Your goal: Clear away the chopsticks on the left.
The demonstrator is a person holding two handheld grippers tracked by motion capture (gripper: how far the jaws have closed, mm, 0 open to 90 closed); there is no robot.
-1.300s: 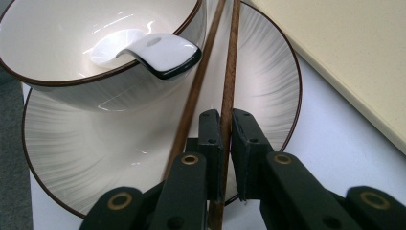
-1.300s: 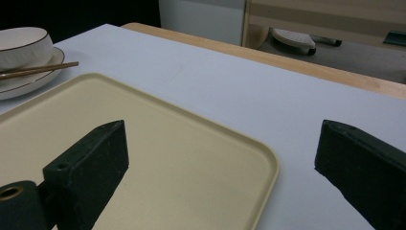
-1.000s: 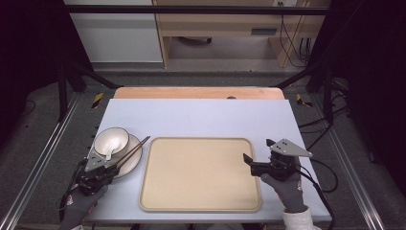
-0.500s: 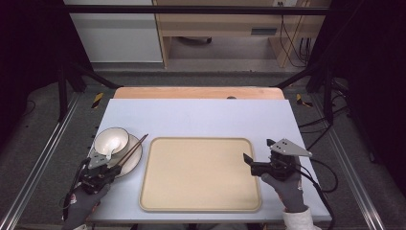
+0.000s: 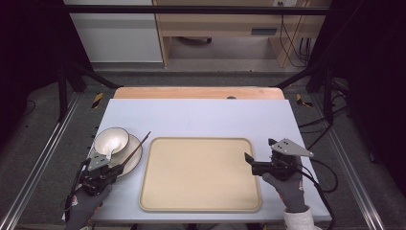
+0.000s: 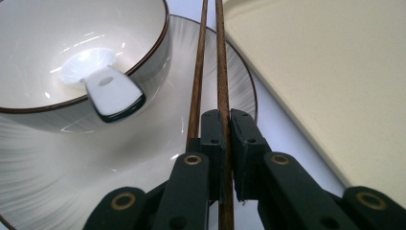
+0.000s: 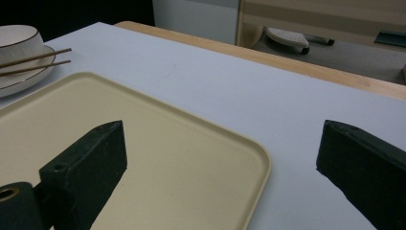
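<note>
A pair of brown wooden chopsticks (image 5: 136, 149) lies slanted across a white plate (image 5: 131, 160) at the table's left. In the left gripper view my left gripper (image 6: 229, 117) is shut on the right-hand chopstick (image 6: 221, 62), near its end. The other chopstick (image 6: 197, 72) lies just beside the jaws. A white bowl (image 6: 57, 43) with a dark rim stands on the plate (image 6: 143, 143) and holds a white spoon (image 6: 106, 90). In the high view my left gripper (image 5: 116, 169) is at the plate's near edge. My right gripper (image 5: 249, 160) hovers open over the right edge of the beige tray (image 5: 200, 191), nothing between its jaws (image 7: 222, 139).
The beige tray (image 7: 158, 158) takes up the middle of the pale table (image 5: 201, 120), its left rim close to the plate. A wooden strip (image 5: 191, 92) runs along the table's far edge. Cables trail from both grippers toward the near edge.
My left gripper has drawn slightly toward the table's near edge at the chopsticks' lower end. The right gripper has stayed put.
</note>
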